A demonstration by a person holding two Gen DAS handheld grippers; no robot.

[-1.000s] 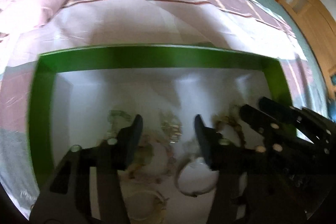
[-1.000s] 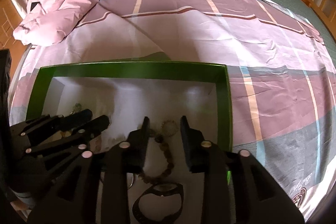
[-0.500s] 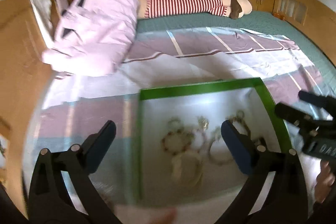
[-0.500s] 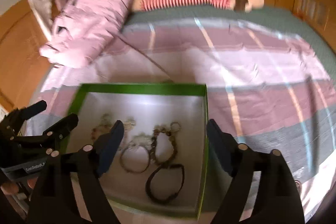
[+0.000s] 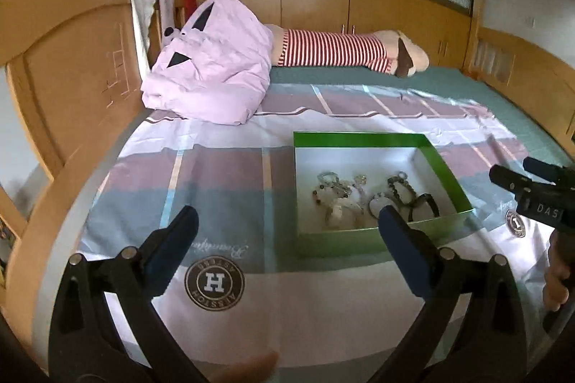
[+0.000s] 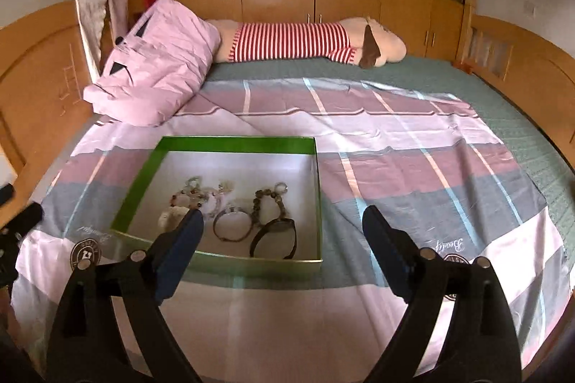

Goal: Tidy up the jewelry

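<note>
Sitting in green box on bed: jewelry heap, all bunched at near end of white floor. Black band nearest me, metal bangle touching it on left, beaded bracelets behind. Box rests on striped sheet, pink pillow and striped plush further back. My left tongs spread wide, nothing between them. Right tongs also spread, empty, hovering above box's near edge.

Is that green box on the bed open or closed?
Open. The green box has no lid on it, and bracelets show on its white floor.
</note>
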